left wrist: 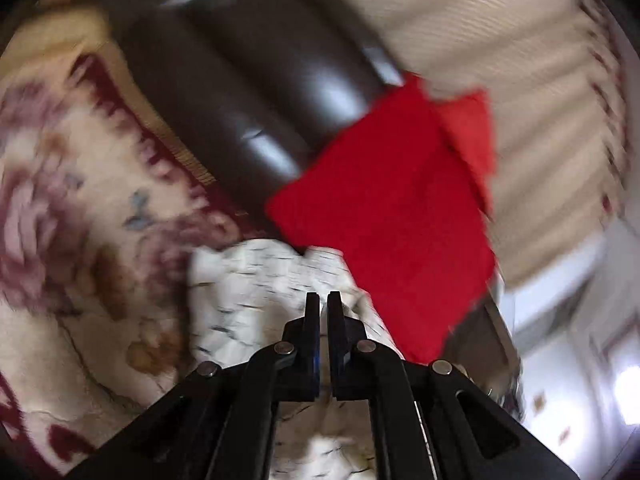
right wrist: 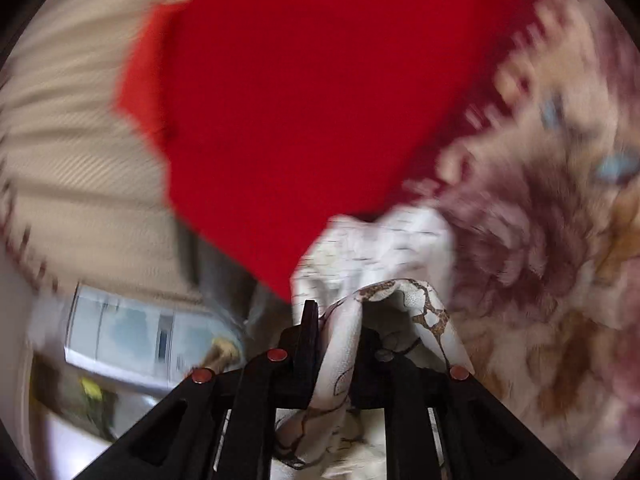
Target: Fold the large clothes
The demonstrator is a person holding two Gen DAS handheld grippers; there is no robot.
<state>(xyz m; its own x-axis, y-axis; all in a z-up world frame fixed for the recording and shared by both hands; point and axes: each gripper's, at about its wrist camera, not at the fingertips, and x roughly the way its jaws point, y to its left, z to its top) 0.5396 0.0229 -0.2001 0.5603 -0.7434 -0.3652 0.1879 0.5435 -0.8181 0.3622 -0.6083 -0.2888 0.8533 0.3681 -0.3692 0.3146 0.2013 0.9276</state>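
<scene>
A white garment with thin dark and brown markings [left wrist: 256, 296] hangs bunched below my left gripper [left wrist: 323, 300], whose fingers stand nearly together on a thin edge of it. In the right wrist view the same white garment [right wrist: 372, 252] is draped over my right gripper [right wrist: 332, 312], which is shut on a fold of it; the right finger is hidden under the cloth. Both views are motion-blurred.
A red cloth [left wrist: 392, 216] lies over a dark brown leather sofa arm [left wrist: 248, 92] and fills the top of the right view [right wrist: 304, 92]. A floral cream and maroon blanket [left wrist: 60, 208] lies to the side. Cream pleated curtains [left wrist: 520, 40] hang behind.
</scene>
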